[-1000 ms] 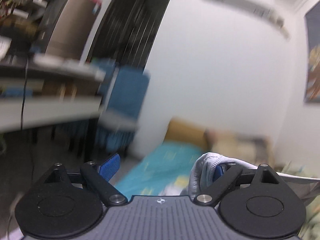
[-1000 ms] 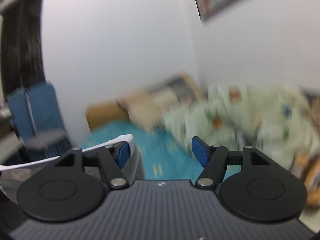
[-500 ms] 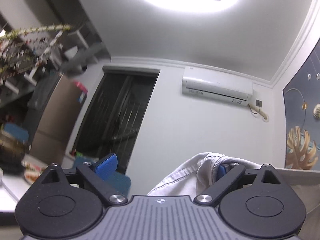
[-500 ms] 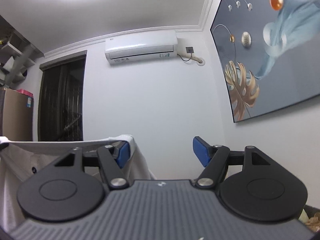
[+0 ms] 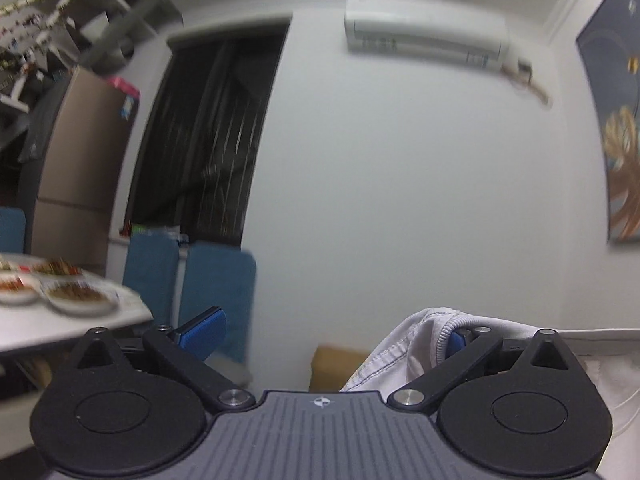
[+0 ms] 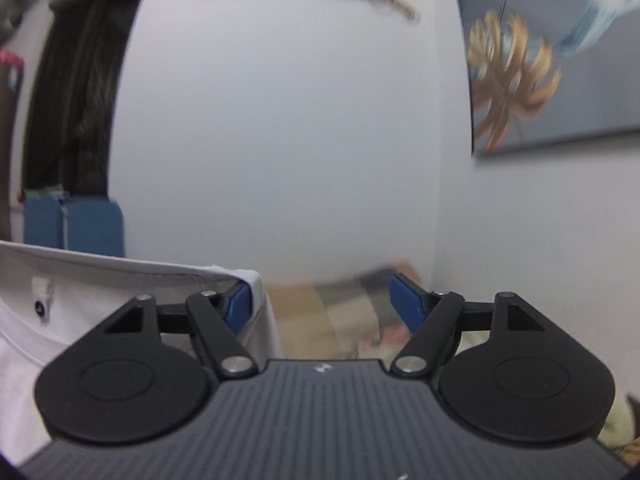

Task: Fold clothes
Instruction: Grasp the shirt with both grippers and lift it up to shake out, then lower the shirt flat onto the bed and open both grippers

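Fabric hangs off the left hand-held gripper [image 5: 332, 334]: jaws spread wide, yet the white shirt [image 5: 416, 340] is draped over its right finger, hooked rather than pinched. Soft, light stuff, best taken at the ribbed collar and seams. Half a second ago this camera faced the ceiling lamp; now it has dipped to chairs [image 5: 216, 296] and a counter [image 5: 80, 320]. Over to the right hand-held gripper [image 6: 320, 300]: also wide open, shirt hem looped over its left finger, stretched taut between both, view likewise tilted down.

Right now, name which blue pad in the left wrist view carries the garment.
The right-side pad: the white garment drapes over it; the left-side pad is bare.
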The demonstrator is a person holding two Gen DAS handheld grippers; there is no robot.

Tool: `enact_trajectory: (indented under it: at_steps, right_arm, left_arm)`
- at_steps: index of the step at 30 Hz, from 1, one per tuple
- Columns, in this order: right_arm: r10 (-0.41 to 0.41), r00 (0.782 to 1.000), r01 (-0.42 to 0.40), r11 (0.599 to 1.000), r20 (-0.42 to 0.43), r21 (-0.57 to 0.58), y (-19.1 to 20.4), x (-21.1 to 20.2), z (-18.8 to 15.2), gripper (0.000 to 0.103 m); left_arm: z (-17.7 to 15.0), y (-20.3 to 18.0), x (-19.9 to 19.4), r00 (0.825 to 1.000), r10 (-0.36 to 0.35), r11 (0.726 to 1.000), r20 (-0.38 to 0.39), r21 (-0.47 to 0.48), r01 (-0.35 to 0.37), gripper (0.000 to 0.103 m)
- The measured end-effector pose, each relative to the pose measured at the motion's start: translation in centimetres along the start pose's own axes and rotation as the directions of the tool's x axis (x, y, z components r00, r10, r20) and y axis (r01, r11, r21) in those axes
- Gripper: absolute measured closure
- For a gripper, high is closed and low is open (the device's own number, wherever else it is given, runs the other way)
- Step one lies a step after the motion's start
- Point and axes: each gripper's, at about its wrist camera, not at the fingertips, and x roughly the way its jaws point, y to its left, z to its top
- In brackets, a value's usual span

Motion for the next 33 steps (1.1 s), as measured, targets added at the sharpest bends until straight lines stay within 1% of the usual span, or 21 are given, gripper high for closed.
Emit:
enact_trajectory:
  at_steps: [3,5,7,9,11,13,14,16,18,20,22,23,26,27,29,30,32,33]
  right_arm:
    - [-0.008,0.999,0.008,1.0,-0.052,-0.005,1.1,9.8,-5.6,0.03]
    - [-0.004,0.996,0.004,1.0,-0.093,0.0,1.7,16.2,-10.0,0.029]
    - [0.002,0.989,0.0,1.0,-0.148,0.013,2.4,22.1,-14.8,0.029]
    - [0.007,0.978,-0.001,1.0,-0.211,0.029,3.0,27.3,-19.6,0.029]
    - [0.003,0.956,0.008,0.999,-0.294,0.036,3.7,31.9,-23.9,0.029]
    - [-0.001,0.941,0.014,0.999,-0.337,0.035,3.8,35.2,-27.8,0.029]
    - [0.021,0.928,-0.007,0.999,-0.372,0.038,3.9,36.0,-28.9,0.029]
    - [0.072,0.893,-0.055,0.997,-0.445,0.05,4.2,37.5,-30.6,0.029]
    - [0.121,0.849,-0.102,0.993,-0.514,0.066,4.5,39.0,-32.4,0.029]
    - [0.169,0.798,-0.147,0.985,-0.578,0.085,4.8,40.5,-34.2,0.029]
    - [0.215,0.74,-0.19,0.976,-0.638,0.107,5.1,42.0,-35.9,0.029]
    - [0.228,0.742,-0.205,0.973,-0.631,0.11,5.2,41.5,-35.6,0.029]
    - [0.264,0.762,-0.247,0.963,-0.591,0.111,5.6,39.3,-34.1,0.029]
    - [0.276,0.768,-0.261,0.959,-0.578,0.11,5.7,38.6,-33.6,0.029]
    - [0.3,0.78,-0.289,0.951,-0.55,0.109,6.0,37.1,-32.6,0.029]
    - [0.302,0.795,-0.286,0.951,-0.527,0.114,5.9,35.8,-31.8,0.029]
    - [0.302,0.826,-0.276,0.953,-0.476,0.125,5.6,32.9,-30.3,0.029]
    - [0.3,0.839,-0.275,0.954,-0.453,0.123,5.2,31.2,-29.5,0.029]
  left_arm:
    - [-7.7,-1.0,9.3,0.997,0.011,1.0,-0.075,0.01,-0.01,0.0]
    - [-13.3,-1.6,15.3,0.993,0.022,0.999,-0.12,0.032,-0.019,0.0]
    - [-19.3,-2.1,20.6,0.984,0.033,0.999,-0.173,0.049,-0.025,0.0]
    - [-25.0,-2.3,25.1,0.968,0.048,0.997,-0.248,0.069,-0.032,0.0]
    - [-30.7,-2.3,29.5,0.944,0.064,0.995,-0.324,0.091,-0.036,0.0]
    - [-35.7,-2.2,32.6,0.919,0.072,0.995,-0.388,0.095,-0.038,0.0]
    - [-37.6,-2.0,34.0,0.905,0.076,0.995,-0.419,0.091,-0.041,0.0]
    - [-40.7,-1.5,36.1,0.876,0.082,0.995,-0.475,0.088,-0.045,0.0]
    - [-43.1,-1.2,37.6,0.844,0.086,0.995,-0.53,0.092,-0.043,0.0]
    - [-44.5,-1.0,38.4,0.796,0.076,0.994,-0.6,0.103,-0.017,0.0]
    - [-44.4,-0.8,38.6,0.756,0.053,0.992,-0.652,0.12,0.034,0.0]
    - [-44.1,-1.0,38.6,0.742,0.045,0.988,-0.669,0.14,0.067,0.0]
    - [-43.0,-1.5,38.3,0.694,0.026,0.967,-0.719,0.195,0.166,0.0]
    - [-42.3,-1.7,37.8,0.695,0.024,0.958,-0.719,0.216,0.19,0.0]
    - [-40.5,-1.8,35.7,0.732,0.016,0.955,-0.681,0.227,0.19,0.0]
    - [-39.6,-1.7,34.6,0.746,0.001,0.959,-0.666,0.213,0.188,0.0]
    - [-37.8,-1.5,32.1,0.761,-0.037,0.967,-0.648,0.17,0.191,0.0]
    - [-36.8,-1.5,30.6,0.775,-0.043,0.966,-0.631,0.17,0.193,0.0]
